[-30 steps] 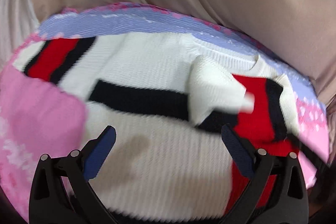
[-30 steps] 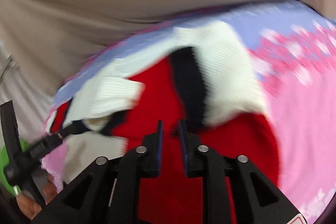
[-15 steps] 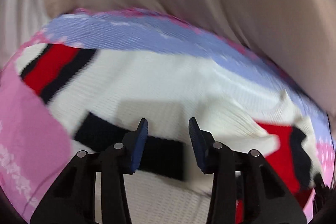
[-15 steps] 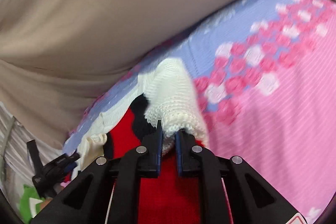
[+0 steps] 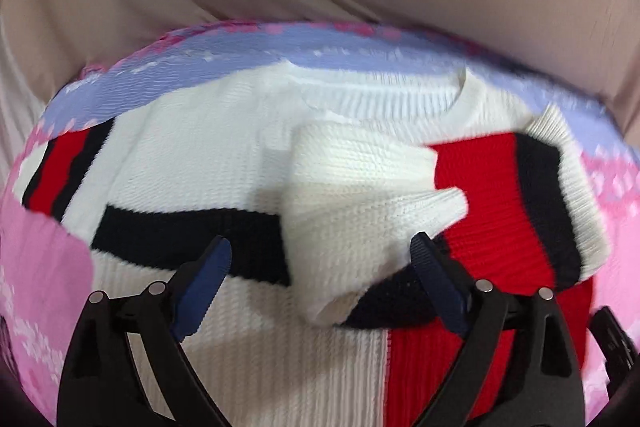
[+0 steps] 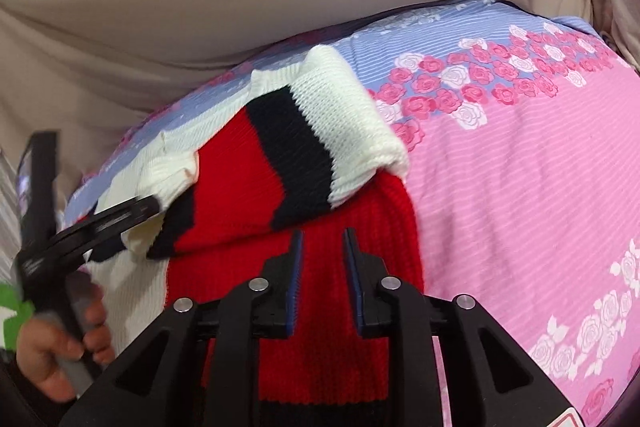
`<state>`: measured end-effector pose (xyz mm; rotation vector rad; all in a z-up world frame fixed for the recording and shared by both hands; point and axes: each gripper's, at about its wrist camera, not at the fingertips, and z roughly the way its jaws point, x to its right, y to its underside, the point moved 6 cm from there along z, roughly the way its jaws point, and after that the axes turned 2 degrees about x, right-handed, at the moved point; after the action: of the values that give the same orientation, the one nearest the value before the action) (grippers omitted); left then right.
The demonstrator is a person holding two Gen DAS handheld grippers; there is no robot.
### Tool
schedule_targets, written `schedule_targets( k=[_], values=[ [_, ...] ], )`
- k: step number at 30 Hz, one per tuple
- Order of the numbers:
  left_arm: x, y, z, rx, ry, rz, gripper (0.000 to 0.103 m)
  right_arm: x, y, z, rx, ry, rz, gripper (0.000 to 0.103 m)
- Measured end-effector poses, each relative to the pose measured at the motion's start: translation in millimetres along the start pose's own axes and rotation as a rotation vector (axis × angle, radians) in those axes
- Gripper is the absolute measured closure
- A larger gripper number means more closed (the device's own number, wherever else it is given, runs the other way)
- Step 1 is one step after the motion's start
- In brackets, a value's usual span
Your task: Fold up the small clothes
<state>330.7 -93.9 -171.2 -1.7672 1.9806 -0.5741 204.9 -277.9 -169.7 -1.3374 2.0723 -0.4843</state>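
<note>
- While your left gripper [image 5: 320,267] hovers low over the knitted sweater [image 5: 208,163], its two blue-padded fingers [image 5: 204,283] stand far apart and hold nothing.
- Your right gripper [image 6: 320,267] has only a narrow gap between its fingers, and no cloth is between them; it hangs just above the red part of the sweater [image 6: 248,163].
- The sweater lies spread on a bed sheet [image 6: 520,163] that is pink with a rose pattern and has a pale blue band along its far edge. The collar points to that far edge.
- The sweater body is white with a black stripe across the chest, and its right half is red.
- The right sleeve [image 6: 304,131] (red, black band, white cuff) is folded inward and lies on top of the red half, with its cuff toward the far edge of the sheet.
- In the left wrist view, a white folded sleeve end [image 5: 360,211] lies across the middle of the chest and covers a part of the black stripe. It sits between your left gripper's fingers but does not touch them.
- The other sleeve [image 5: 60,171], with red and black bands, lies flat toward the left edge of the sheet.
- In the right wrist view, your hand [image 6: 60,343] is seen at the lower left corner, closed around the handle of the left gripper.
- Beige cloth [image 6: 240,7] with folds rises behind the far edge of the sheet.
</note>
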Motion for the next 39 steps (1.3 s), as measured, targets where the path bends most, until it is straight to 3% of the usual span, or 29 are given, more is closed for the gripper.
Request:
schedule_targets(
  k=[2,3,5,8,10,12,15,20,23,34,39],
  values=[
    [-3,1,17,-0.035,0.018,-0.010,0.047,-6,0,-1,-0.005,-0.003,-0.028,0.081],
    [-11,-2,18,-0.037,0.072,-0.058,0.051,-8,-1,-1,-0.003,0.000,-0.046,0.081],
    [-37,-10,12,-0.011,0.068,-0.147,0.073,-12,-5,1,0.005,0.003,-0.077,0.081],
    [-97,-23,0,0.052,0.006,-0.335,0.073,-18,-19,8,0.027,-0.010,-0.090,0.081],
    [-122,-21,9,0.021,-0.014,-0.394,0.073,-23,-31,18,0.040,0.008,-0.114,0.081],
    [-130,-15,26,-0.050,-0.016,-0.385,0.073,-29,-43,33,0.037,0.047,-0.158,0.081],
    [-128,-9,21,-0.028,-0.001,-0.392,0.073,-34,-51,55,-0.012,0.129,-0.215,0.081],
    [-121,1,25,-0.051,-0.010,-0.338,0.073,-46,-51,69,-0.069,0.169,-0.250,0.081],
    [-122,2,26,-0.042,-0.032,-0.309,0.073,-47,-38,88,-0.148,0.192,-0.267,0.081],
    [-114,10,23,-0.030,-0.072,-0.279,0.072,-47,-40,89,-0.145,0.194,-0.265,0.081],
    [-118,9,17,-0.043,-0.035,-0.330,0.068,-47,-39,90,-0.143,0.201,-0.270,0.081]
  ],
)
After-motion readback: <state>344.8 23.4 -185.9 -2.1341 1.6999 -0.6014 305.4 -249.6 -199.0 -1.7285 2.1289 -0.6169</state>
